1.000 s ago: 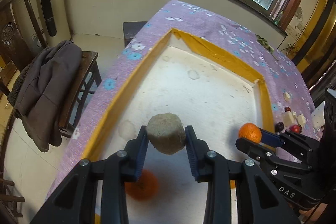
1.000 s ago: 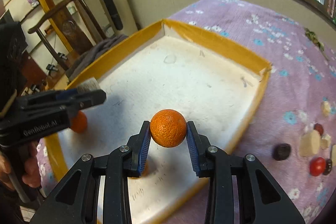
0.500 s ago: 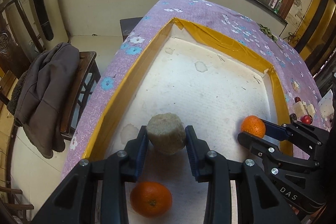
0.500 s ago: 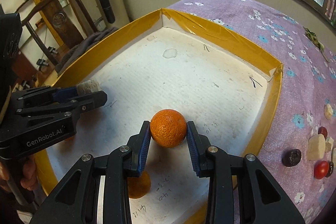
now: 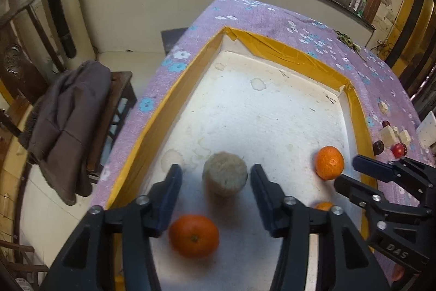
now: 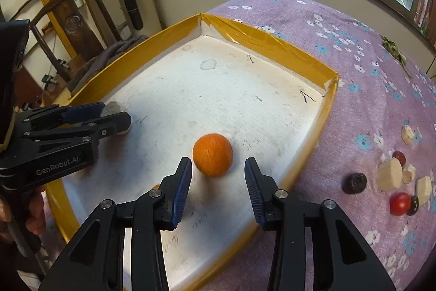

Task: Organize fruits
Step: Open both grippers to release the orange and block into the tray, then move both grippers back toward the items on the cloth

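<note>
A white foam tray with a yellow taped rim (image 5: 272,45) (image 6: 272,45) lies on the purple flowered cloth. My left gripper (image 5: 214,176) is open; a rough beige round fruit (image 5: 225,176) sits on the tray floor between its jaws, untouched, and shows partly behind that gripper in the right wrist view (image 6: 112,107). My right gripper (image 6: 218,171) is open just behind an orange (image 6: 213,154) (image 5: 329,162) resting on the tray. A second orange (image 5: 194,236) lies below the left gripper. A sliver of another orange (image 5: 323,206) (image 6: 155,186) peeks past the fingers.
On the cloth right of the tray lie small items: pale chunks (image 6: 390,174), a dark fruit (image 6: 354,183), a red tomato (image 6: 400,204). A wooden chair with a brown jacket (image 5: 65,116) stands left of the table. Windows run along the far wall.
Both grippers have opened and let go: the beige fruit and the orange now rest on the tray floor. Both grippers have drawn back slightly.
</note>
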`<action>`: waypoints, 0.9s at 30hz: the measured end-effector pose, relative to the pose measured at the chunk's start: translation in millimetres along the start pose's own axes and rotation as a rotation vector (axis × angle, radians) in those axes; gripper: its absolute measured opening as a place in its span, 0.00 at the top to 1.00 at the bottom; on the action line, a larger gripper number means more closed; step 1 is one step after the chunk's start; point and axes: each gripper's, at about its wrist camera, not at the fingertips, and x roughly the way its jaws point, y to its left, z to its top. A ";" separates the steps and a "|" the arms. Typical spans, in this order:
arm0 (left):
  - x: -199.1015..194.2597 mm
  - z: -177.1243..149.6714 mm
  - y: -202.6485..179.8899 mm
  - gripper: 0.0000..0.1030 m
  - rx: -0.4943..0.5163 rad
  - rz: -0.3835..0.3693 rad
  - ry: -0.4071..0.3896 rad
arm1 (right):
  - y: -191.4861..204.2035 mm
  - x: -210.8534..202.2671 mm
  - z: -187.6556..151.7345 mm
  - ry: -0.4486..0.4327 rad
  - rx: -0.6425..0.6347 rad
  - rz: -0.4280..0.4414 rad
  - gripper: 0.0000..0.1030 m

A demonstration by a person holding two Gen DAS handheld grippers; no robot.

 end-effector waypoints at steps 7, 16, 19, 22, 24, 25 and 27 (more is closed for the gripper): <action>-29.2 -12.0 -3.7 0.28 -0.013 0.086 -0.059 | -12.5 -39.7 -23.5 -0.053 0.005 0.030 0.62; -48.0 -22.8 -37.9 0.21 -0.020 0.100 -0.078 | -65.9 -72.2 -63.1 -0.064 0.096 0.026 0.60; -53.4 -23.0 -59.0 0.19 -0.002 0.084 -0.090 | -84.2 -81.1 -74.9 -0.069 0.138 0.013 0.59; -57.3 -23.5 -83.6 0.16 0.025 0.064 -0.093 | -102.3 -90.3 -86.7 -0.076 0.177 -0.007 0.57; -57.7 -23.7 -100.4 0.14 0.044 0.042 -0.088 | -115.4 -96.1 -95.6 -0.081 0.199 -0.033 0.52; -58.4 -24.8 -109.4 0.13 0.055 0.029 -0.086 | -125.1 -99.6 -100.9 -0.085 0.214 -0.048 0.51; -58.8 -25.9 -127.4 0.10 0.078 0.008 -0.081 | -141.6 -105.3 -109.3 -0.094 0.242 -0.068 0.51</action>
